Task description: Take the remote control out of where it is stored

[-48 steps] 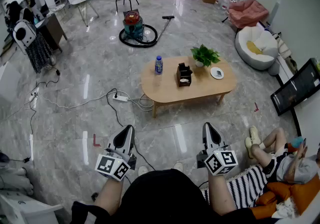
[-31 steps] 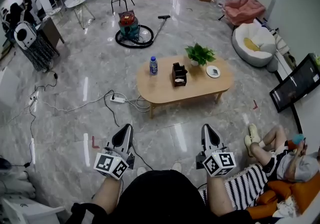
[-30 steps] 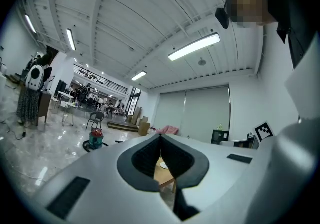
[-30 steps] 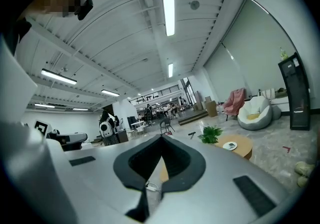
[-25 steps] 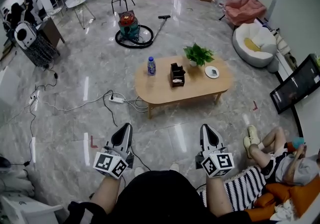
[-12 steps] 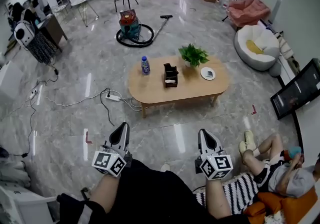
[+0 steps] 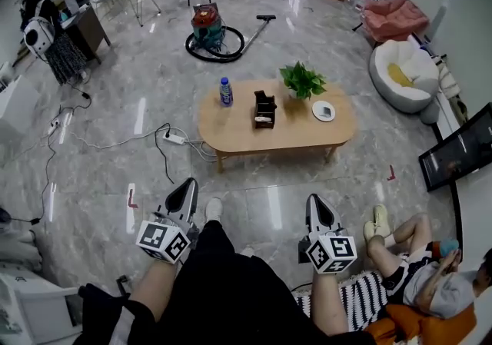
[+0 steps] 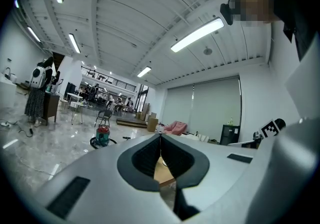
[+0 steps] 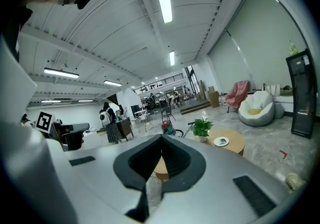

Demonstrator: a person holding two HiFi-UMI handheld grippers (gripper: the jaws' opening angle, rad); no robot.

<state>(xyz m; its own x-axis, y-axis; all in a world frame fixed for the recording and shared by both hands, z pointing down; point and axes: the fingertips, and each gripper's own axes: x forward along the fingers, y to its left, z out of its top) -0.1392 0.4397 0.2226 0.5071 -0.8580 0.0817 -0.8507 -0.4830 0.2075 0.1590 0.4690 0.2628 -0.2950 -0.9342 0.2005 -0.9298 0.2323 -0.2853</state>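
Head view: the left claw (image 7: 190, 184) and right claw (image 7: 314, 202) are held out over the grey marble floor (image 7: 84, 197), well short of the oval light-wood worktop (image 7: 300, 136). On it stands a black open-topped storage box (image 7: 264, 111), between a clear plastic water bottle (image 7: 225, 92) and a green potted plant (image 7: 301, 81). The remote control cannot be made out inside.

Left gripper view: jaws pressed together, gripping nothing.

Right gripper view: jaws likewise together, empty.
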